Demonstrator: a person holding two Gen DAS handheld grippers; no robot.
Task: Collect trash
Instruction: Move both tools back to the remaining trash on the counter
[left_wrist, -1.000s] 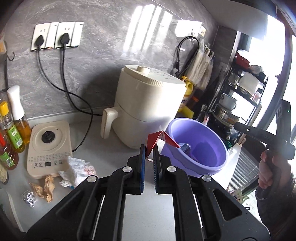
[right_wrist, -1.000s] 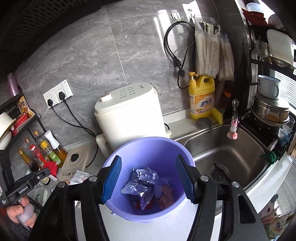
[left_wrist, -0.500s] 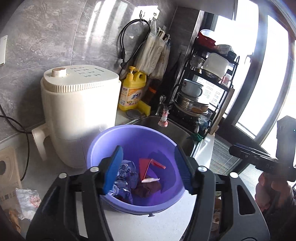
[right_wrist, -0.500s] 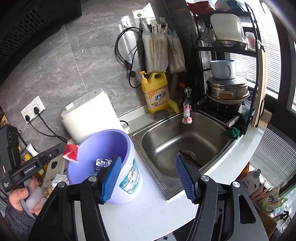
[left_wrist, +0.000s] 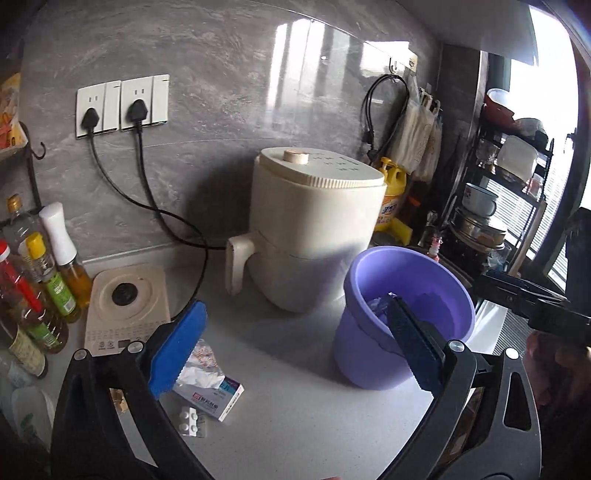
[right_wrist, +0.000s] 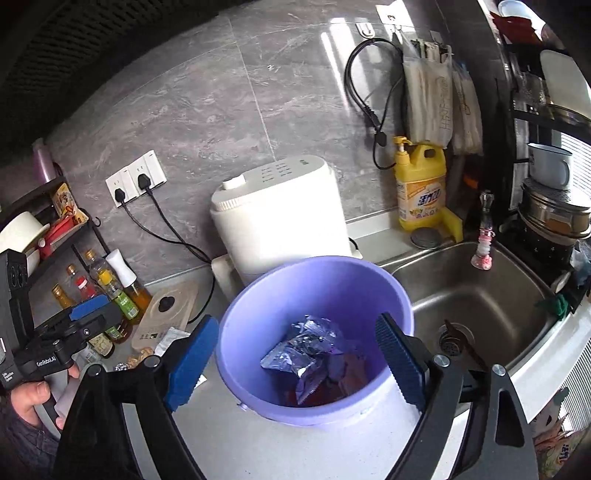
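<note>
Purple bucket (right_wrist: 314, 280) on the desk (left_wrist: 295, 406), right of the white cooker (left_wrist: 314, 236), foil wrappers (right_wrist: 306, 347) inside. Left tool (left_wrist: 295, 350) wide open, empty, above pill box (left_wrist: 218, 397) left of bucket. Right tool (right_wrist: 295, 365) open, empty, over bucket.

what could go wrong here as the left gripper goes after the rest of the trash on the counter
1. The medicine box and blister pack lie flat beside the crumpled wrapper; the open left gripper may catch several at once or slide off the thin pack.
2. Black power cords trail across the counter near the induction cooker; a low sweep could snag them.
3. The purple bucket stands near the sink; a bump might tip it.
</note>
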